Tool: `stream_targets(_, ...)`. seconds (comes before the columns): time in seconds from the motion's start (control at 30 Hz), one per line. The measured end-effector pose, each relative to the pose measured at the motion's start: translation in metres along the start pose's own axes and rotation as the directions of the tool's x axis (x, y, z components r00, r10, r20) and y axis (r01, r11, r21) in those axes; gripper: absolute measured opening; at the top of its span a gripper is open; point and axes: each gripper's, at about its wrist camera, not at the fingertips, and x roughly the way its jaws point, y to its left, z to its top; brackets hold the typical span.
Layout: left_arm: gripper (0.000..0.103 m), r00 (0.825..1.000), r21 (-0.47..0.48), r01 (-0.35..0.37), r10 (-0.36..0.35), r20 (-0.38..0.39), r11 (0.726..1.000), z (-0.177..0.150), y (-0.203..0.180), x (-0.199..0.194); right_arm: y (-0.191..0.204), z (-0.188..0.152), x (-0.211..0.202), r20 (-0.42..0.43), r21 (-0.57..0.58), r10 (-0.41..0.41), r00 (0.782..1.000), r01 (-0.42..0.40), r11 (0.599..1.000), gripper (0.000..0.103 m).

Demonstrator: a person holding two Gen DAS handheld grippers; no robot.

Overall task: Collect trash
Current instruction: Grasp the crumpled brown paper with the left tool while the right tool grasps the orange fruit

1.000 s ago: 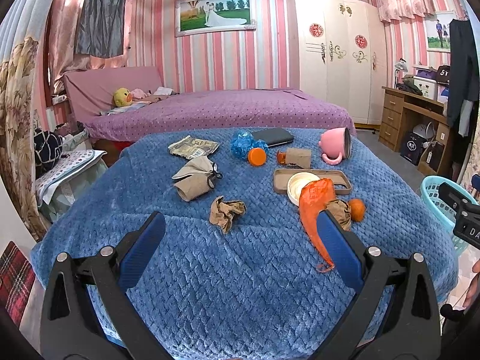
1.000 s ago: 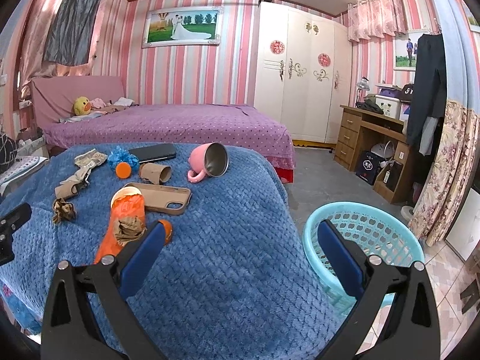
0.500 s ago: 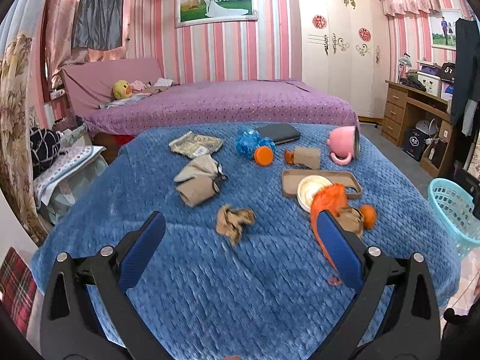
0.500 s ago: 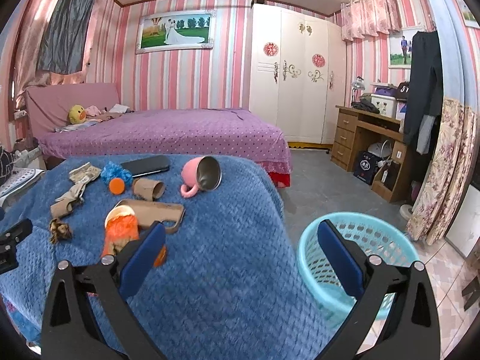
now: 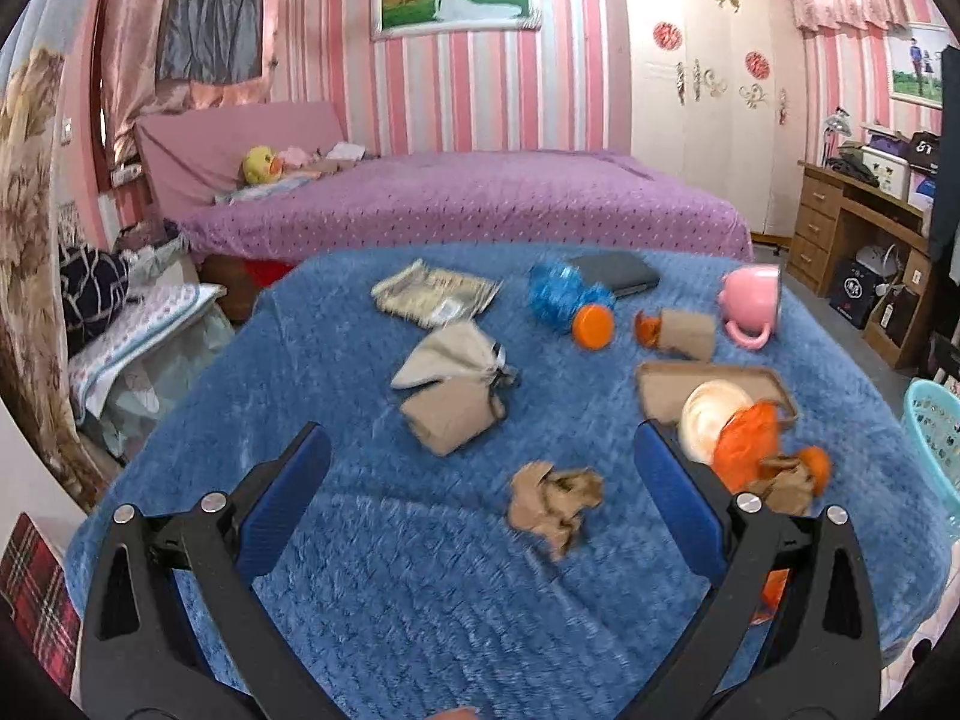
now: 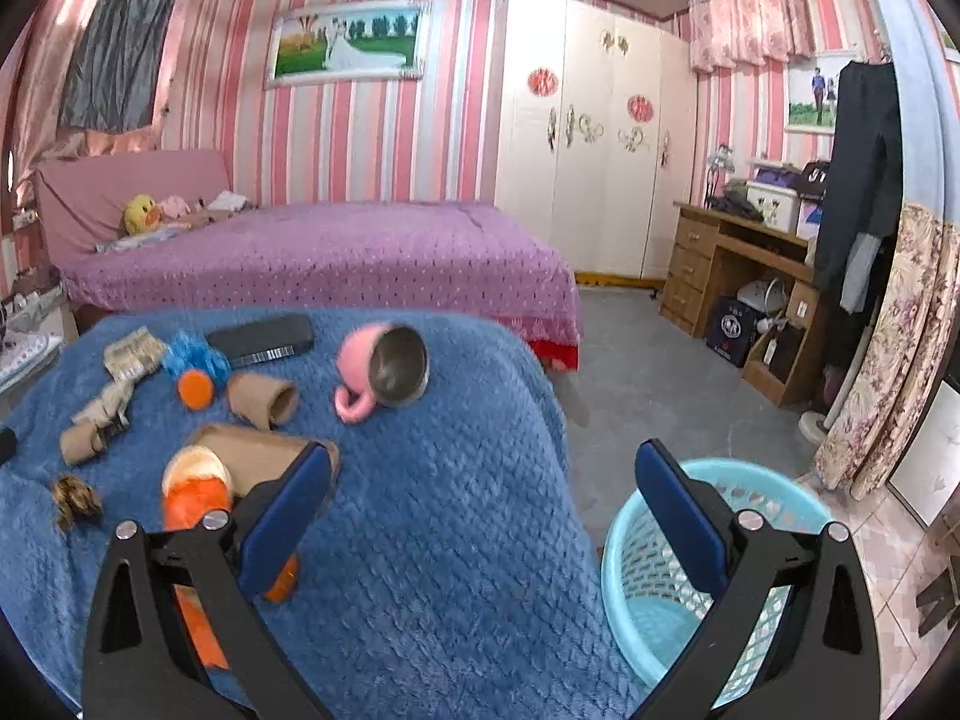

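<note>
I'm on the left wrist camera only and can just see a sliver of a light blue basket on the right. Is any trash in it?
Observer: None shows inside the light blue plastic basket; it stands on the floor beside the blue blanket.
Operator: Is the right gripper carrying anything?
Observer: No, the right gripper has its jaws open and empty.
Operator: Anything inside the pink mug?
Observer: The pink mug lies on its side, and its metal inside looks empty.

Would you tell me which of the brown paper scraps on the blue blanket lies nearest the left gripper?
The small crumpled brown paper wad, lying alone just ahead of the left gripper; the folded brown paper bag sits farther back.
</note>
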Motion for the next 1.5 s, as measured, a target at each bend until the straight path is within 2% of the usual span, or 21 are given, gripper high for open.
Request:
stream_targets(0.23, 0.098, 0.998, 0.012, 0.002, -0.001, -0.068, 1.000, -0.021, 0.012, 0.018, -0.010, -0.014, 0.004, -0.016, -0.016, -0.053, 0.998, 0.053, 0.998, 0.099)
stream_targets(0.4, 0.098, 0.994, -0.014, 0.042, -0.043, -0.100, 0.999, -0.028, 0.013, 0.032, -0.011, -0.018, 0.012, -0.053, -0.006, -0.012, 0.998, 0.012, 1.000, 0.099)
stream_targets(0.67, 0.097, 0.985, 0.015, 0.107, -0.104, -0.138, 0.994, -0.025, -0.024, 0.054, -0.004, -0.026, 0.021, -0.087, 0.006, 0.037, 0.995, -0.037, 0.999, 0.099)
stream_targets(0.77, 0.086, 0.981, 0.025, 0.131, -0.126, -0.149, 0.991, -0.024, -0.033, 0.061, 0.005, -0.030, 0.023, -0.089, -0.023, 0.051, 0.995, -0.054, 0.998, 0.099)
stream_targets(0.83, 0.073, 0.978, 0.035, 0.142, -0.135, -0.158, 0.989, -0.025, -0.037, 0.065, 0.011, -0.032, 0.025, -0.094, -0.029, 0.076, 0.993, -0.079, 0.996, 0.099)
stream_targets(0.9, 0.049, 0.973, 0.042, 0.151, -0.142, -0.182, 0.988, -0.026, -0.039, 0.070, 0.016, -0.034, 0.027, -0.103, -0.036, 0.094, 0.990, -0.098, 0.995, 0.099)
stream_targets(0.93, 0.046, 0.973, 0.046, 0.140, -0.129, -0.190, 0.989, -0.028, -0.039, 0.072, 0.019, -0.035, 0.028, -0.111, -0.041, 0.105, 0.988, -0.110, 0.993, 0.099)
stream_targets(1.0, 0.042, 0.975, 0.043, 0.138, -0.128, -0.181, 0.990, -0.029, -0.037, 0.070, 0.025, -0.037, 0.031, -0.123, -0.043, 0.127, 0.984, -0.133, 0.990, 0.099)
stream_targets(1.1, 0.042, 0.977, 0.008, 0.141, -0.137, -0.163, 0.990, -0.027, -0.029, 0.062, 0.037, -0.041, 0.034, -0.148, -0.051, 0.167, 0.975, -0.176, 0.983, 0.099)
stream_targets(1.23, 0.042, 0.984, -0.004, 0.114, -0.113, -0.137, 0.994, -0.028, -0.020, 0.048, 0.052, -0.045, 0.038, -0.170, -0.074, 0.203, 0.964, -0.218, 0.973, 0.097)
stream_targets(1.5, 0.042, 0.986, -0.005, 0.085, -0.084, -0.142, 0.996, -0.031, -0.011, 0.049, 0.073, -0.052, 0.048, -0.244, -0.071, 0.286, 0.927, -0.311, 0.948, 0.068)
